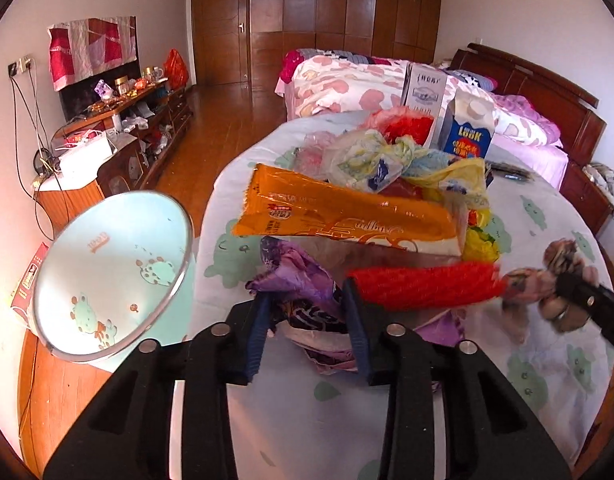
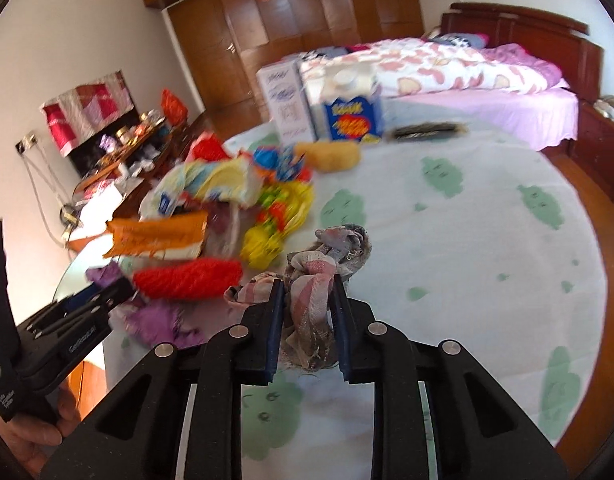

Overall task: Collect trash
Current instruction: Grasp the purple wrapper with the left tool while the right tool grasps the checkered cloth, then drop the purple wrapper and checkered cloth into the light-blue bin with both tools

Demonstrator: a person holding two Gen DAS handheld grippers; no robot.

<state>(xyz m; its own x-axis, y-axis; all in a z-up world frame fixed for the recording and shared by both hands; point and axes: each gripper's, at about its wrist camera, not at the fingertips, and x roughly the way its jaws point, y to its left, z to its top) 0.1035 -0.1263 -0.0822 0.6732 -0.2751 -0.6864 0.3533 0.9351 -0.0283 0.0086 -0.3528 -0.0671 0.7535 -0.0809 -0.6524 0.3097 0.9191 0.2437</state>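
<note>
A heap of trash lies on the round table [image 1: 547, 216]: an orange wrapper [image 1: 339, 212], crumpled plastic bags [image 1: 371, 160], a red knitted roll [image 1: 423, 284] and a purple wrapper [image 1: 295, 276]. My left gripper [image 1: 307, 300] is shut on the purple wrapper at the heap's near edge. In the right wrist view it [image 2: 103, 296] comes in from the left, beside the red roll [image 2: 187, 280]. My right gripper [image 2: 308, 284] is shut on a crumpled checked rag [image 2: 339, 240], just right of the heap. The left wrist view shows that rag [image 1: 527, 280] blurred at the right edge.
A blue milk carton [image 2: 355, 116] and a white box [image 2: 285, 100] stand at the table's far side, with a yellow sponge [image 2: 327, 156] and a dark flat object [image 2: 427, 130] nearby. A round reflective disc [image 1: 111, 276] stands left of the table. A bed [image 1: 347, 80] lies behind.
</note>
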